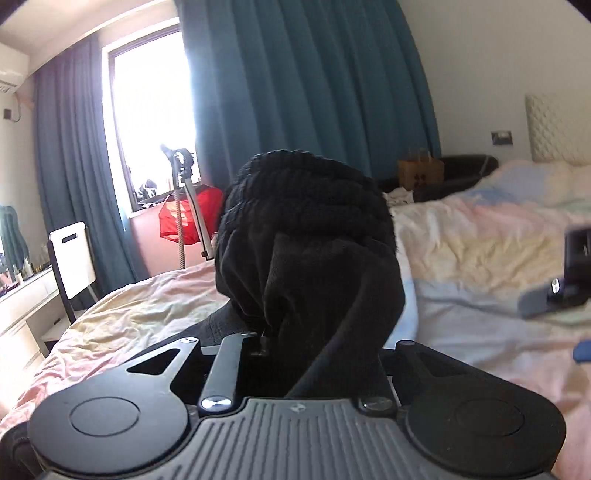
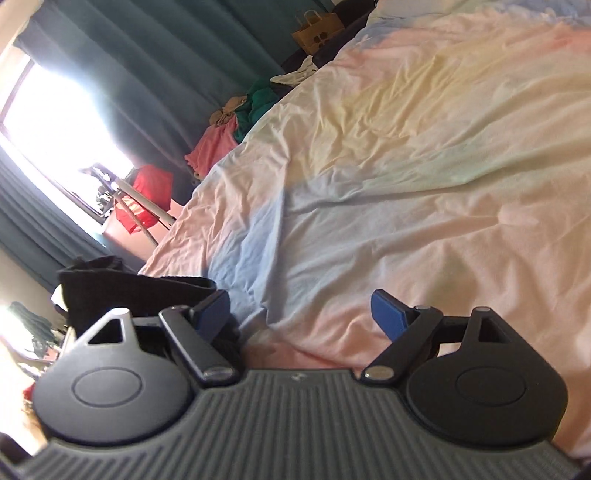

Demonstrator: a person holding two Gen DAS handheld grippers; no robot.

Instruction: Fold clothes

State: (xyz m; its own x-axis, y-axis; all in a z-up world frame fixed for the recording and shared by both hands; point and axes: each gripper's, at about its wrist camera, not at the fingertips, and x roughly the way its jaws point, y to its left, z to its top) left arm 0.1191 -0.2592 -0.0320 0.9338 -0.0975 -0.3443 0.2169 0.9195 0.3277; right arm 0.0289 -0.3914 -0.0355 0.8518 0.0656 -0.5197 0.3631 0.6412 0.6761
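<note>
A black knitted garment [image 1: 306,236] hangs bunched up right in front of the left wrist camera, above the bed. My left gripper [image 1: 273,339] is shut on its lower folds, and the cloth hides the fingertips. In the right wrist view the same black garment [image 2: 122,291] shows at the left, beside the left finger. My right gripper [image 2: 299,314] is open and holds nothing, its blue pads [image 2: 388,314] spread wide just over the pastel bed sheet [image 2: 406,166]. Part of the right gripper's dark body [image 1: 576,266] shows blurred at the right edge of the left wrist view.
Pink, green and tan clothes [image 2: 236,122] are piled along the bed's far side, near a paper bag [image 2: 317,29]. A red cloth on a stand [image 1: 184,218] is by the window. A white chair [image 1: 72,254] and a desk stand off the bed's left.
</note>
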